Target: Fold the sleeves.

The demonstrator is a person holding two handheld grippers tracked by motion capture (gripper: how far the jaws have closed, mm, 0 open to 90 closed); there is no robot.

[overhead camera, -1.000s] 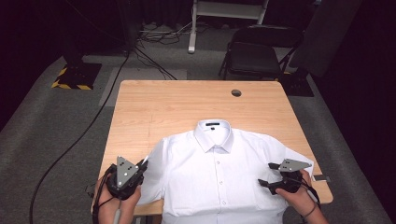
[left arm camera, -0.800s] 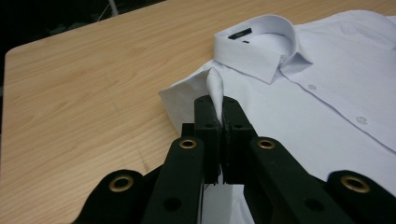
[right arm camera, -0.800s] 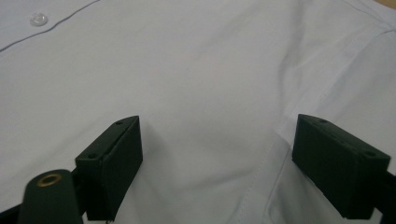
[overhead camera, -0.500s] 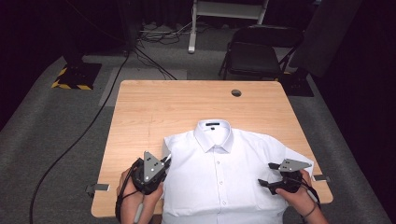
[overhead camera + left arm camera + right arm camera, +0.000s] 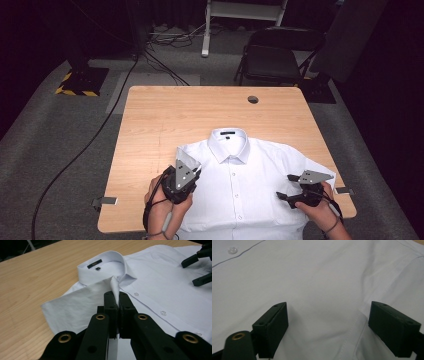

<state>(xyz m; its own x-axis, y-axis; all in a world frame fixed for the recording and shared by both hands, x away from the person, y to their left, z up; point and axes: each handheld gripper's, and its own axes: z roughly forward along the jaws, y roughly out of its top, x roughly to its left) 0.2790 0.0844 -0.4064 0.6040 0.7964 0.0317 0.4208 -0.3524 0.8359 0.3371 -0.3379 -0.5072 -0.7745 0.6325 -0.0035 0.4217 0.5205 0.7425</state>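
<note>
A white button-up shirt [image 5: 255, 170] lies face up, collar away from me, on the near half of the wooden table [image 5: 175, 115]. My left gripper [image 5: 194, 173] is shut on a pinch of the shirt's left sleeve fabric [image 5: 80, 302], held folded in over the chest just below the collar [image 5: 105, 267]; in the left gripper view the cloth rises between the closed jaws of that gripper [image 5: 117, 300]. My right gripper [image 5: 284, 186] hovers open over the shirt's right side, and its own view has white cloth [image 5: 324, 277] under that gripper [image 5: 328, 306], none pinched.
A round cable hole [image 5: 253, 99] sits near the table's far edge. Beyond the table stand a black folding chair [image 5: 270, 60] and loose cables [image 5: 100, 130] on grey carpet. Metal brackets [image 5: 105, 201] stick out at the table's near corners.
My left gripper has moved right, from the table's left near edge onto the shirt, drawing the sleeve in over the chest. The right gripper has stayed put.
</note>
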